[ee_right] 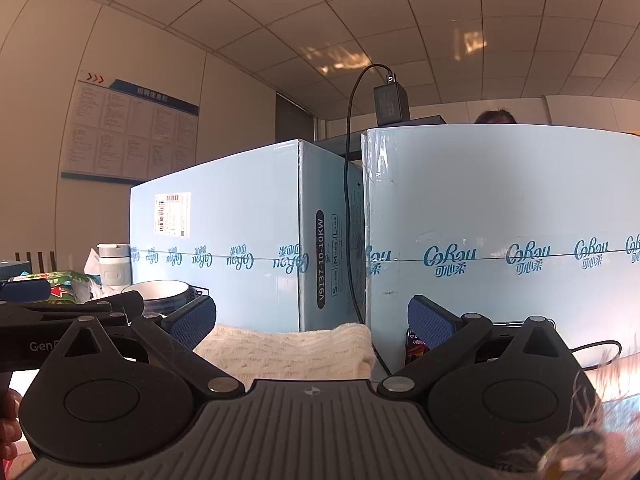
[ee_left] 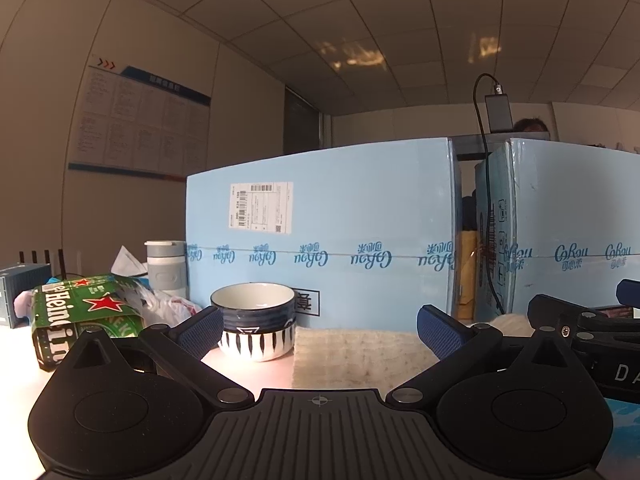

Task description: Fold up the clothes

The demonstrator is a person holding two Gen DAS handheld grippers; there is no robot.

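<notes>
A cream knitted garment lies folded flat on the table in front of the blue boxes; in the right wrist view the same garment shows a rounded folded edge on its right. My left gripper is open, low over the table, with the garment's near left part between its blue pads and nothing held. My right gripper is also open, its fingers either side of the garment's near edge, gripping nothing. Each gripper shows at the edge of the other's view.
Two large light-blue cardboard boxes wall off the back. Stacked striped bowls stand left of the garment, with a green beer carton and a grey cup further left. A black cable hangs between the boxes; a phone leans at right.
</notes>
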